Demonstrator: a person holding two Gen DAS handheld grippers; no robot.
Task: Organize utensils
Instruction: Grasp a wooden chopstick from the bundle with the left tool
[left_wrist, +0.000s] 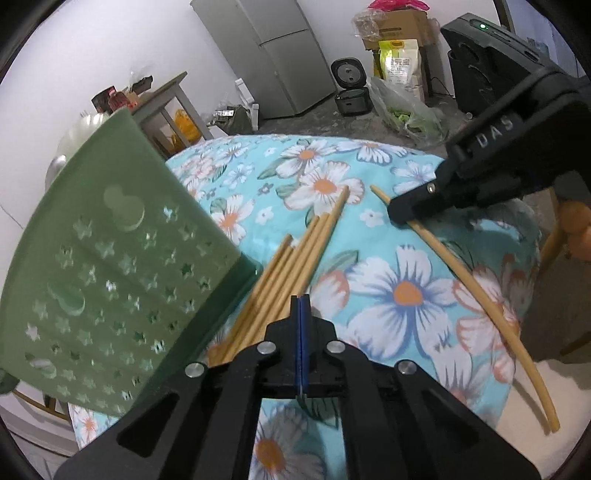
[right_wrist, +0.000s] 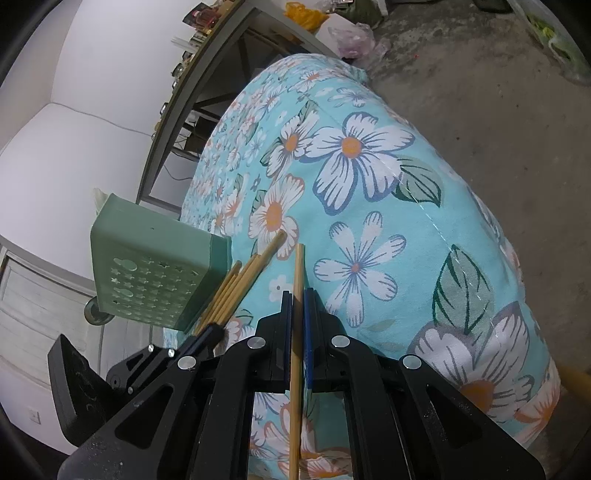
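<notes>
On the tabletop covered by a turquoise cloth printed with white flowers (left_wrist: 388, 291), seen from the left wrist, a pale green plastic utensil holder pierced with star-shaped holes (left_wrist: 110, 273) lies tipped on its side. A bundle of tan bamboo chopsticks (left_wrist: 295, 266) lies just beside the holder's open end, fanning away from it across the cloth. The left tool (left_wrist: 301, 314) sits over the near end of that bundle with its blue-padded jaws pressed fully together and nothing between them. Farther from the holder, well apart from the bundle, a single tan chopstick (left_wrist: 476, 291) stretches across the cloth; the right tool (left_wrist: 400, 216) meets it near its far tip.

From the right wrist, the right tool (right_wrist: 297, 295) stands with its jaws drawn in around the single chopstick (right_wrist: 295, 369), which runs straight between them; a thin gap shows on the blue-padded side, so the grip looks loose rather than firm. The green holder (right_wrist: 147, 273) lies on the same side as the left tool (right_wrist: 207, 336), with the bundle (right_wrist: 240, 284) between the holder and the single chopstick.
</notes>
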